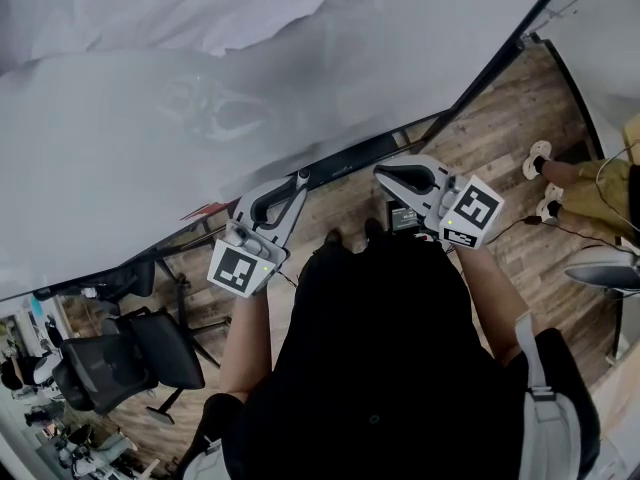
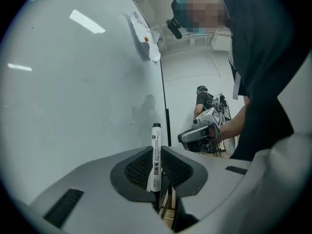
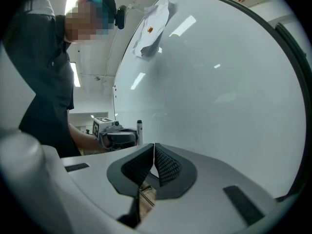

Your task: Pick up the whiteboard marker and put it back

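Whiteboard marker (image 2: 155, 156) stands upright between the pads of the left tool (image 1: 298, 182), black cap up, with the lower half of its white printed barrel clamped. The jaws stand narrow, closed just to the barrel's width. It looks like a light, stiff plastic tube, smooth and round, so I judge it could twist or slide in the pads if it were pushed at an angle. The middle of the barrel is the sound place to hold it, not the cap, which might pull off. A modest squeeze should do, since nothing about it looks fragile.

Just beside it, the right tool (image 3: 154, 151) has its jaws together at the tips with nothing between them, and it touches nothing that I can see.

Beyond both tools rises the whiteboard (image 2: 73, 101), blank where it faces the marker. Whether the marker touches the board cannot be told. Along the board's lower edge runs a dark ledge (image 1: 345, 158), near the tips of both tools in the head view, and I take this to be where the marker belongs. Higher on the board a sheet of paper (image 2: 148, 48) is stuck. Farther off, on the wooden floor (image 1: 500, 118), stand an office chair (image 1: 130, 358) and another person (image 1: 590, 183) at the right edge.
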Tool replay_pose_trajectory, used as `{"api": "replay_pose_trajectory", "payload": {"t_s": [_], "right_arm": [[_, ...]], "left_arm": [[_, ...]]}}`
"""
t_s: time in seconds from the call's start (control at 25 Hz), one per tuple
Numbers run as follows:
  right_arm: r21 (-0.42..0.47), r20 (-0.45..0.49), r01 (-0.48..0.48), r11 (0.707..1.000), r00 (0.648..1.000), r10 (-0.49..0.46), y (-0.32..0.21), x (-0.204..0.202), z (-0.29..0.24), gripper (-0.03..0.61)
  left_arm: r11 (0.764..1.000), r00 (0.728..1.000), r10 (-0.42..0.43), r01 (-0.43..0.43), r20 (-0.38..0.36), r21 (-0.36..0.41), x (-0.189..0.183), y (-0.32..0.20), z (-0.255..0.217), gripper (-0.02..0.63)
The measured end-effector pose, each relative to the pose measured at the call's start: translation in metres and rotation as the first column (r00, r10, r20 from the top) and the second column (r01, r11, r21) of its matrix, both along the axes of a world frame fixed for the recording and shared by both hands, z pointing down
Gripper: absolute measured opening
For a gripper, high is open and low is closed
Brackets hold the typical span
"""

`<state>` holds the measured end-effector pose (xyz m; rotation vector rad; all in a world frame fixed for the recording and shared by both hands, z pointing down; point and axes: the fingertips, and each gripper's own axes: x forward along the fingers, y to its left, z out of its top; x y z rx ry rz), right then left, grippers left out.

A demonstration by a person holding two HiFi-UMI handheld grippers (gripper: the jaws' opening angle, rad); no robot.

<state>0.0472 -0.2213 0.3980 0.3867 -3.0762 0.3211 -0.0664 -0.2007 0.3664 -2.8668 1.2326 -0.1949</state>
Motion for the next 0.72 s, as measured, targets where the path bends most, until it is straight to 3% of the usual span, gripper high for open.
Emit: {"api": "replay_pose_trajectory", "payload": {"t_s": [0.36,0.6,0.72], "right_arm": [[-0.001,-0.005,-0.005,1.0,1.0,0.005,0.0,0.004,0.001,0.021],[-0.002,-0.012,-0.006,1.0,1.0,0.006,0.001,0.007,0.002,0.021],[-0.003,-0.014,-0.011,1.0,1.0,0.011,0.0,0.009,0.002,0.02]], "left_arm": [[0.999,0.982,0.04,-0.045,0.185,0.025,0.01,-0.002,0.018,0.066],[0.998,0.942,0.055,-0.06,0.331,0.003,0.016,-0.003,0.035,0.066],[0.998,0.927,0.061,-0.06,0.37,-0.015,0.017,-0.004,0.045,0.066]]}}
